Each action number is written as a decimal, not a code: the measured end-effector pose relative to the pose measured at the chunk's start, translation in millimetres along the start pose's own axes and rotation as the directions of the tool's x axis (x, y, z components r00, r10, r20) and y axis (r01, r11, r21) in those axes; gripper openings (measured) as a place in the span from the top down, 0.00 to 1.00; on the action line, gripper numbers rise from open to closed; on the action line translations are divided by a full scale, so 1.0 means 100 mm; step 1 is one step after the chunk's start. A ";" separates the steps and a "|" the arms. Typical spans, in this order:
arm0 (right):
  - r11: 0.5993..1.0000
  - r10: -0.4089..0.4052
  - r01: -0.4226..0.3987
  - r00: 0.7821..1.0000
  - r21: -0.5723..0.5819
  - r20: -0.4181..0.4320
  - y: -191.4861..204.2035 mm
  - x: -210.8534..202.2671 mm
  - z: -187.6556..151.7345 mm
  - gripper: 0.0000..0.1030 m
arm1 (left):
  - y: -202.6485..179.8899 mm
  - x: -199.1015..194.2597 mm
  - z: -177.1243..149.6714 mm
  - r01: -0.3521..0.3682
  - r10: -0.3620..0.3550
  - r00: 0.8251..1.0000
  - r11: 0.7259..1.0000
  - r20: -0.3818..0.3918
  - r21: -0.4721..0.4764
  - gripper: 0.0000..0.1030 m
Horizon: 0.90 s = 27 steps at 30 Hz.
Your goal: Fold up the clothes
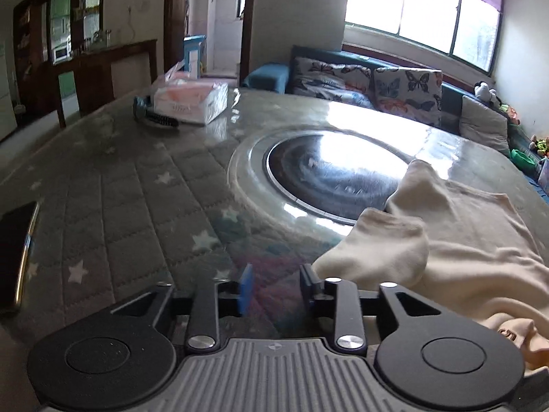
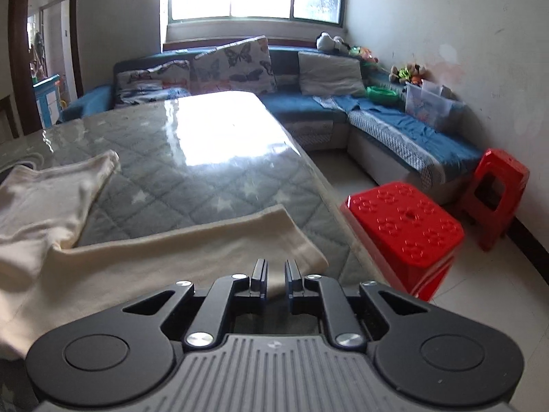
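Your left gripper (image 1: 276, 288) hangs wide open beside the cream garment's (image 1: 480, 240) sleeve, your right gripper (image 2: 275, 279) narrowly parted and empty over its hem, so it looks like positioning for a fold grasp.

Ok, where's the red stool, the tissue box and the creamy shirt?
red stool (image 2: 405, 226): right wrist view, on its patterned top.
tissue box (image 1: 190, 101): left wrist view, on its front side.
cream shirt (image 2: 164, 264): right wrist view, on the flat body part near the fingers.

Garment (image 2: 144, 250) on table (image 2: 212, 158); stool (image 2: 405, 226) right, sofa (image 2: 308, 103) behind
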State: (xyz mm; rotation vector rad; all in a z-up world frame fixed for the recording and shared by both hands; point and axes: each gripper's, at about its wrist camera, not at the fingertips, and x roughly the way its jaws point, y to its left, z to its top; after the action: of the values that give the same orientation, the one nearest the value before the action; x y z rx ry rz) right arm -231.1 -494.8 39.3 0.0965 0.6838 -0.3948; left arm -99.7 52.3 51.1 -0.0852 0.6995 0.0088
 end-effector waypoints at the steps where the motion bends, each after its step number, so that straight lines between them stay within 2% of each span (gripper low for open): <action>1: 1.000 0.005 -0.005 1.000 -0.005 0.006 0.02 0.01 0.03 0.85 | -0.04 -0.01 0.01 0.012 -0.012 1.000 1.000 0.007 0.012 0.58; 3: 0.999 0.030 -0.030 0.999 -0.021 0.009 0.11 0.04 0.09 0.79 | -0.15 0.04 0.05 0.033 -0.033 0.999 0.999 0.007 0.041 0.51; 6: 0.996 0.074 -0.074 0.997 -0.054 0.000 0.29 0.11 0.12 0.71 | -0.32 0.16 0.10 0.062 -0.063 0.998 0.994 0.000 0.086 0.48; 8: 0.992 0.104 -0.104 0.995 -0.071 -0.008 0.40 0.15 0.12 0.68 | -0.43 0.24 0.13 0.082 -0.082 0.997 0.990 -0.005 0.116 0.41; 10: 0.988 0.129 -0.129 0.992 -0.085 -0.013 0.50 0.17 0.13 0.61 | -0.49 0.34 0.16 0.089 -0.087 0.996 0.988 -0.017 0.127 0.36; 17: 0.977 0.164 -0.168 0.986 -0.128 -0.040 0.72 0.23 0.11 0.56 | -0.46 0.60 0.14 0.145 -0.135 0.985 0.985 -0.107 0.095 0.37; 20: 0.974 0.171 -0.175 0.984 -0.143 -0.042 0.76 0.22 0.13 0.56 | -0.40 0.59 0.12 0.168 -0.159 0.981 0.983 -0.111 0.070 0.55; 22: 0.972 0.176 -0.180 0.984 -0.154 -0.041 0.77 0.22 0.14 0.55 | -0.37 0.57 0.11 0.182 -0.174 0.979 0.981 -0.106 0.063 0.76; 25: 0.966 0.190 -0.193 0.981 -0.170 -0.038 0.81 0.22 0.20 0.55 | -0.35 0.51 0.10 0.171 -0.166 0.983 0.983 -0.075 0.063 0.85; 27: 0.962 0.202 -0.205 0.979 -0.180 -0.036 0.85 0.23 0.24 0.55 | -0.33 0.45 0.09 0.130 -0.128 0.991 0.990 -0.039 0.052 0.85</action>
State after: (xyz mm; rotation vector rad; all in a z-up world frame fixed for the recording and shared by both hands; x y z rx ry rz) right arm -167.8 -429.4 40.2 -0.0042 0.7169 -0.1329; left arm -57.9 19.2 31.7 -0.0781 0.7282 -0.1362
